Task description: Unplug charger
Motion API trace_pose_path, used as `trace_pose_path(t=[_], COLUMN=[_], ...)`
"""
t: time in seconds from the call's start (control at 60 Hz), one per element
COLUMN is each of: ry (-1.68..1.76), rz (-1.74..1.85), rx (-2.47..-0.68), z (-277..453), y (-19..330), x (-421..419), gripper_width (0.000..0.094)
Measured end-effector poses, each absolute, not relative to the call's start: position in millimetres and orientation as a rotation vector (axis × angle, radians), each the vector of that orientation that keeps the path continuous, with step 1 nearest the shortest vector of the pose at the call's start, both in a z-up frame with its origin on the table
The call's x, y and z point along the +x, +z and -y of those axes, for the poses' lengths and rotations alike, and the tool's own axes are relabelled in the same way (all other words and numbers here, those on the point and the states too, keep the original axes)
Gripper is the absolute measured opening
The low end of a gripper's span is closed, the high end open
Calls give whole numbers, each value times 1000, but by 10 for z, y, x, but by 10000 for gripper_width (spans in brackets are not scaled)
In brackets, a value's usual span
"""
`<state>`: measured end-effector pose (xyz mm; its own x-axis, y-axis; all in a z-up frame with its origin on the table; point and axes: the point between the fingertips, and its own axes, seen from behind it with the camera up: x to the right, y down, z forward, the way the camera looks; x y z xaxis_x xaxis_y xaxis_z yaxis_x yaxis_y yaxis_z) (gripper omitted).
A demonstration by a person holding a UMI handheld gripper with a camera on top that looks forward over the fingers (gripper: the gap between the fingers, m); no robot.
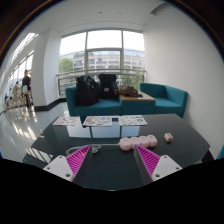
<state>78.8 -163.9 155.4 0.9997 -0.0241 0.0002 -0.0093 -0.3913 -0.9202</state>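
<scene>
My gripper (pixel 112 162) is open and empty, held low over a dark glossy table (pixel 110 140). Its pink pads (pixel 79 160) stand wide apart with only bare tabletop between them. A small pale object (pixel 68 150) with dark cables (pixel 40 155) running left lies just beside the left fingertip; I cannot tell whether it is the charger. No socket or power strip shows clearly.
A lumpy pink object (pixel 138 142) lies just ahead of the right finger, with a smaller pink piece (pixel 168 137) further right. Papers (pixel 114 121) lie at the table's far side. Beyond stands a teal sofa (pixel 120 100) with black bags (pixel 97 88), under large windows. A person (pixel 26 85) stands far left.
</scene>
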Motion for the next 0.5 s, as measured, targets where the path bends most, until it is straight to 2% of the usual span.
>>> trace_pose_path(t=[0.117,0.5], ry=[15,48], rz=[7,38], rx=[-1982,-1978], z=[1858,1937], y=[1515,1505], x=[473,286], gripper_width=[848,845])
